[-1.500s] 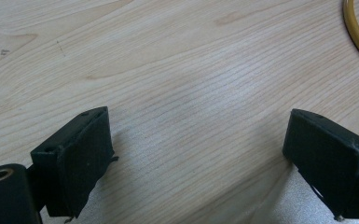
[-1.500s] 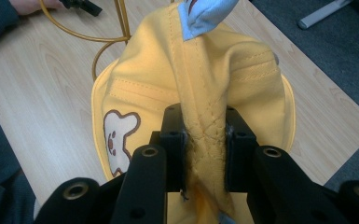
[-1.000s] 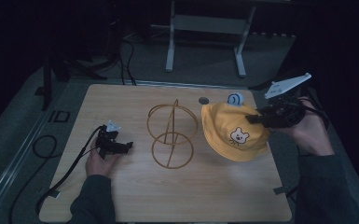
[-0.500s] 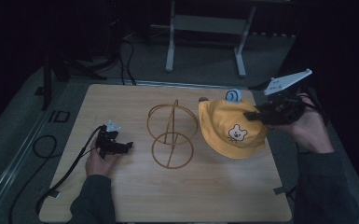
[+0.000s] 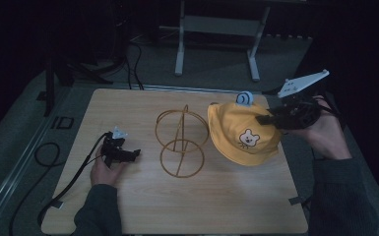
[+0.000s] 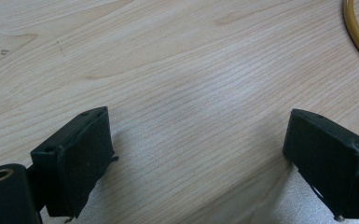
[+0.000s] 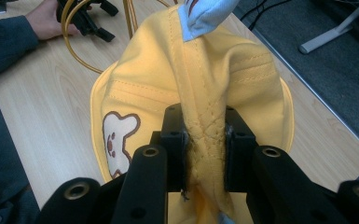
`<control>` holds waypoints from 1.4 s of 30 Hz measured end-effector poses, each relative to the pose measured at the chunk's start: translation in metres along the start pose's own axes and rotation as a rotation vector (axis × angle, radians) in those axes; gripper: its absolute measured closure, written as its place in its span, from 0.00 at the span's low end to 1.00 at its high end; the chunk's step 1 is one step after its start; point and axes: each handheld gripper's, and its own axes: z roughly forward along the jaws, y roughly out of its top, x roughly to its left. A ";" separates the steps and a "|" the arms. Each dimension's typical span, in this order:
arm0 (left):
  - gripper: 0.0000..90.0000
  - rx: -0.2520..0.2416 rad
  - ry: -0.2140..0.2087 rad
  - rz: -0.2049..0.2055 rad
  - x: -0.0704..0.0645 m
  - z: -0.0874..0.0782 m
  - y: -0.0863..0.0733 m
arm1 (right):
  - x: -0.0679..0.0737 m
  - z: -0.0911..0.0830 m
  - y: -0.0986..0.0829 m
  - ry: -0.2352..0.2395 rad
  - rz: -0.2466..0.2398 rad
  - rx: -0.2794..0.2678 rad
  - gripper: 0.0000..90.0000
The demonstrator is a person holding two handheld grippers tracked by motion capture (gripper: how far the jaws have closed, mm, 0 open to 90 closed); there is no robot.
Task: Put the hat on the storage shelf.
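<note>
Since the earlier pictures, the yellow hat (image 5: 243,135) had been carried up and toward the far side of the table (image 5: 142,204), its bear patch (image 5: 248,138) now sitting farther from the near edge, while the left gripper (image 5: 134,153) had stayed where it was. At this moment the right gripper (image 5: 262,119) was clamped on a bunched fold of the hat's brim, the fabric pinched tight between its jaws in the right gripper view, and the hat hung from that pinch just beside the gold wire stand (image 5: 181,142), its near edge seemingly brushing the table. A small pale blue tag (image 5: 245,98) stood at the hat's far side. The left gripper rested on the wood to the left of the stand with its jaws spread wide and nothing between them, one ring of the stand showing at the corner of its own view. The risk, as I judged it, lay in the single narrow grip: soft cloth held at one fold could slip out or sag to one side as the hat was lifted over the stand. The stand also looked light and was not steadied, so a dragging brim could catch its upper ring and tip or push it across the table.
</note>
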 end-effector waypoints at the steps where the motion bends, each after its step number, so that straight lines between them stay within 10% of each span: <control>1: 0.09 0.000 0.000 0.000 0.000 0.000 0.000 | 0.000 0.000 0.001 0.000 0.002 -0.001 0.83; 42: 0.09 0.000 0.000 0.000 0.000 0.000 0.000 | 0.007 0.000 0.029 0.000 -0.057 -0.034 0.84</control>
